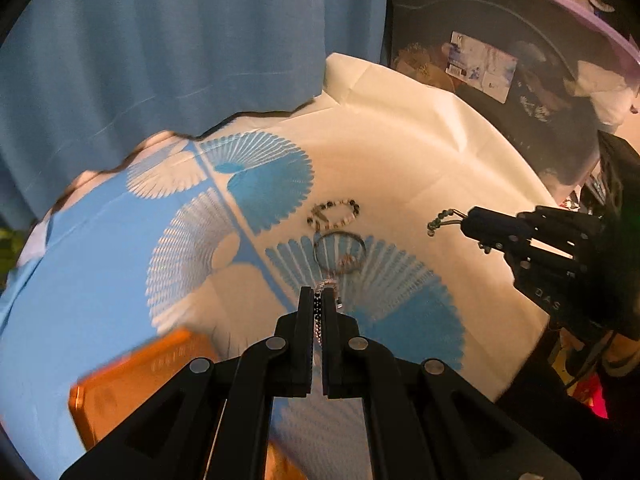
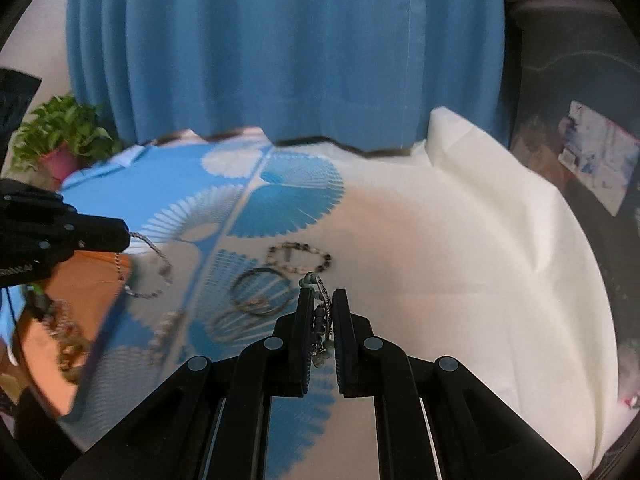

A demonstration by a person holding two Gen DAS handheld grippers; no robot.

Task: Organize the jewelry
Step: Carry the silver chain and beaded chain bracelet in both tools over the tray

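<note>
Blue-and-white fan-patterned cloth (image 1: 256, 184), plain blue curtain (image 1: 160, 40), seemingly orange tray (image 1: 132, 384).

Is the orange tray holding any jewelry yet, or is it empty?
Holding some. In the right wrist view, the orange tray already has a chunky chain lying in it; blur hides whether there is more.

Both wrist cams sat above the tabletop (image 1: 460, 168), angled steeply down toward the blue curtain (image 2: 280, 40) at 12 o'clock. Shared: beaded bracelet (image 1: 334, 214) mid-frame; right cam caught the left gripper (image 2: 129, 236) at 9 o'clock.
</note>
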